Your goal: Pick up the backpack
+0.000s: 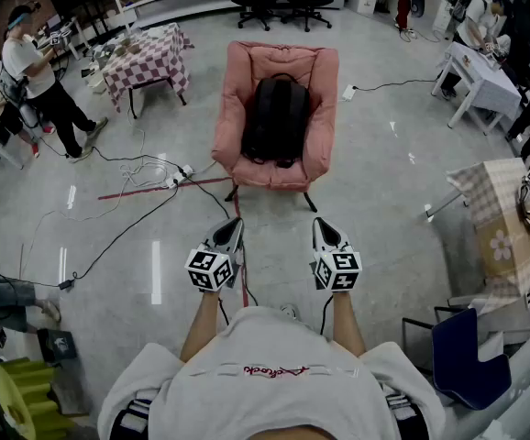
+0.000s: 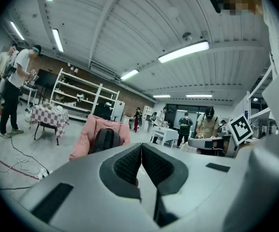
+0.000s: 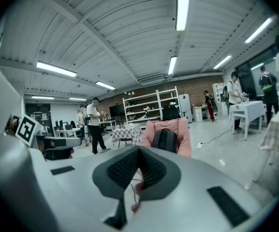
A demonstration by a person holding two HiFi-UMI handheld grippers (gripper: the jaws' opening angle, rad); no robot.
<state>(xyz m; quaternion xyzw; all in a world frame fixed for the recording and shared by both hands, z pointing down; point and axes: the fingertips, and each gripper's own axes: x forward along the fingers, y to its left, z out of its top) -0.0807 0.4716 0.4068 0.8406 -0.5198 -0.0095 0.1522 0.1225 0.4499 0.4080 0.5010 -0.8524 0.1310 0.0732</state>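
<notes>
Left hand-held gripper and right hand-held gripper side by side, both with jaws closed together on nothing; floor lies between them and the target; backpack well apart, dead ahead, midway between the 2, so neither is nearer; it rests in the pink armchair, centred between the side edges, long axis running up the back edge.

Lab: shelving, worktables, floor cables
</notes>
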